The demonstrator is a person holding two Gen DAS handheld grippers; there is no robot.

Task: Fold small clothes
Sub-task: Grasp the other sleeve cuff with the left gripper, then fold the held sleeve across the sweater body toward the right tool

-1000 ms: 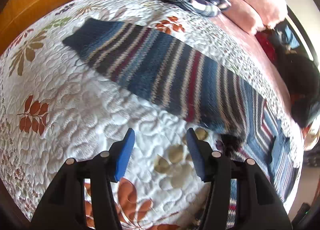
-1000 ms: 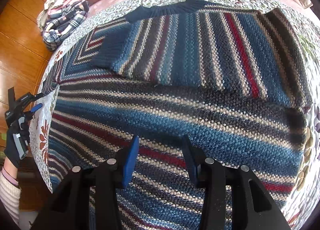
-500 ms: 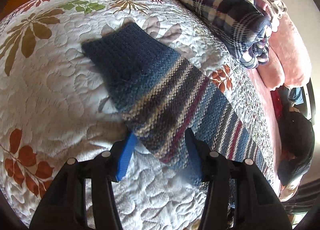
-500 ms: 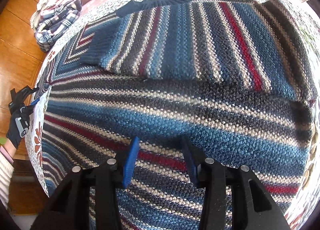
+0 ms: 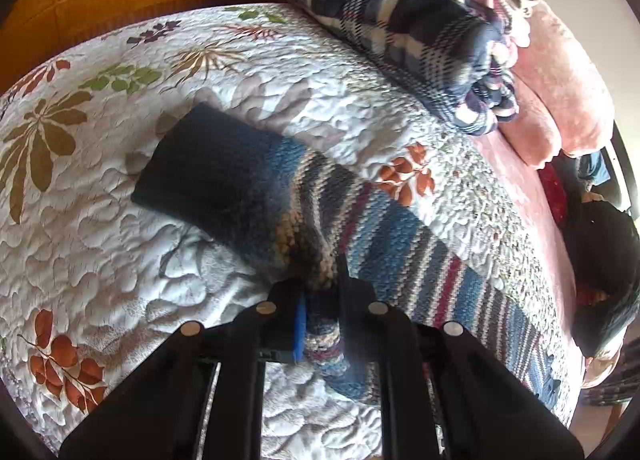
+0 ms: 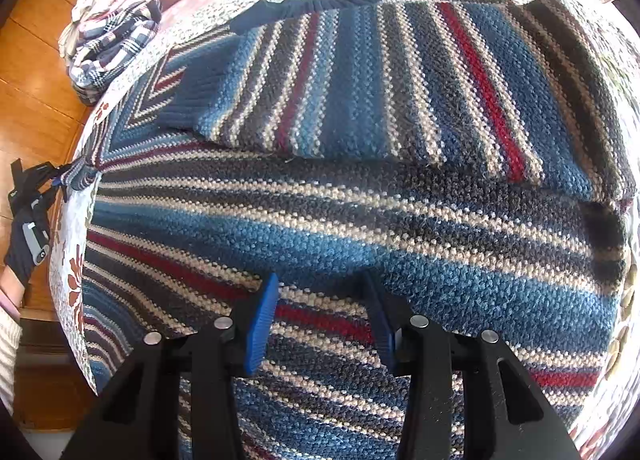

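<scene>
Sweater [image 6: 360, 228], a knitted one striped in blue, grey, cream and red, lies spread flat on a white quilt [image 5: 100, 244] printed with leaves, which covers a bed. At the far left of the right wrist view, a gloved hand [image 6: 28, 244] holds the left gripper [image 6: 60, 180] at the quilt's edge, where it meets the tip of the sweater's long sleeve [image 5: 400, 260]. In the left wrist view that sleeve runs from its dark blue cuff [image 5: 212, 180], lying flat on the quilt at the left, across to the right; the left gripper [image 5: 320, 316] is clamped onto a bunched part of the sleeve just past the cuff, with the knit pinched between its blue pads. Further right in the right wrist view, the other sleeve [image 6: 380, 80] is folded across the sweater's far part, its stripes running at an angle to those of the body. The right gripper [image 6: 320, 308] hangs low over the near middle of the sweater with its blue pads spread apart and nothing between them. Beyond the quilt, at the far side, sit a folded plaid cloth [image 5: 420, 32] and a pink blanket [image 5: 560, 92]. A wooden floor [image 6: 28, 72] shows at the left.
</scene>
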